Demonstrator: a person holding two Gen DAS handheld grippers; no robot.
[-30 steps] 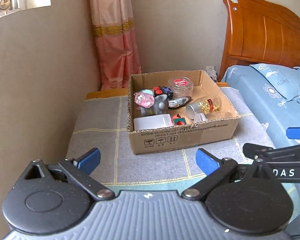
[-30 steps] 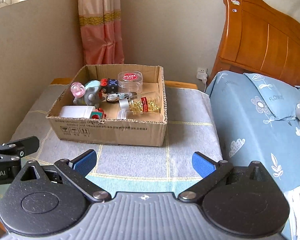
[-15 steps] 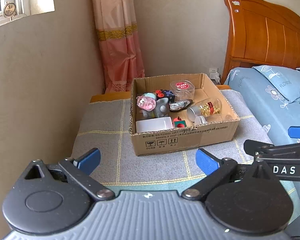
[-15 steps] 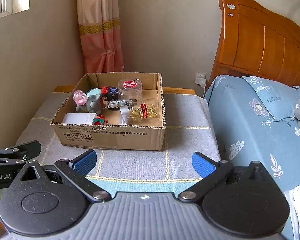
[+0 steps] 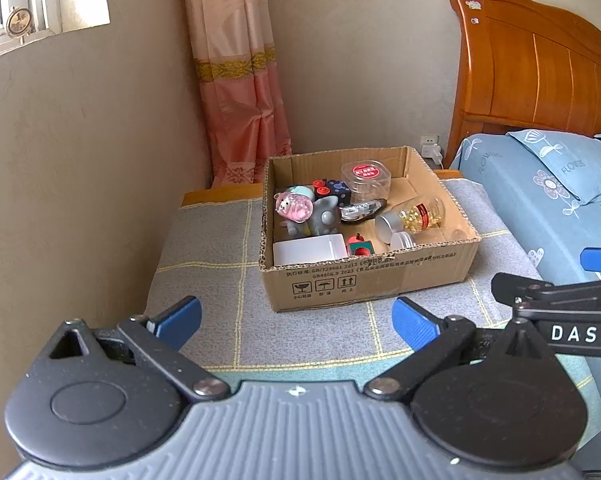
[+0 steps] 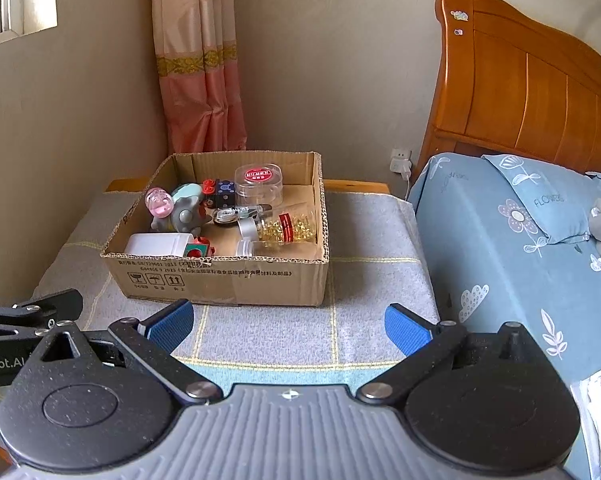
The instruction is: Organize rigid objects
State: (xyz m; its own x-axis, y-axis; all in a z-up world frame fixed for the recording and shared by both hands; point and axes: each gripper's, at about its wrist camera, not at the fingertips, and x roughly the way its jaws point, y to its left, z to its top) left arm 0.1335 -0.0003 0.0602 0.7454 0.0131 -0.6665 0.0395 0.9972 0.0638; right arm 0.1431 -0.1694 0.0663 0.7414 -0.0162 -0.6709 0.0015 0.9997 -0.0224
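Note:
An open cardboard box [image 5: 364, 276] [image 6: 220, 276] stands on a table under a grey checked cloth. In it lie a clear tub with a red lid [image 5: 365, 178] [image 6: 259, 184], a bottle of yellow capsules [image 5: 414, 216] [image 6: 284, 227], a grey elephant toy [image 5: 322, 218] [image 6: 184, 212], a pink toy [image 5: 294, 207], a white container [image 5: 308, 249] [image 6: 156, 245] and other small items. My left gripper [image 5: 296, 318] is open and empty, well short of the box. My right gripper [image 6: 288, 322] is open and empty, also short of the box.
A beige wall [image 5: 80, 160] runs along the table's left side, with a pink curtain [image 5: 240, 80] in the corner. A bed with blue bedding [image 6: 520, 248] and a wooden headboard [image 6: 520, 92] stands right of the table. The cloth [image 6: 364, 236] lies bare beside the box.
Both grippers have pulled back and risen a little, so the box looks smaller and farther away. Both stay open and empty. The items in the box have not moved.

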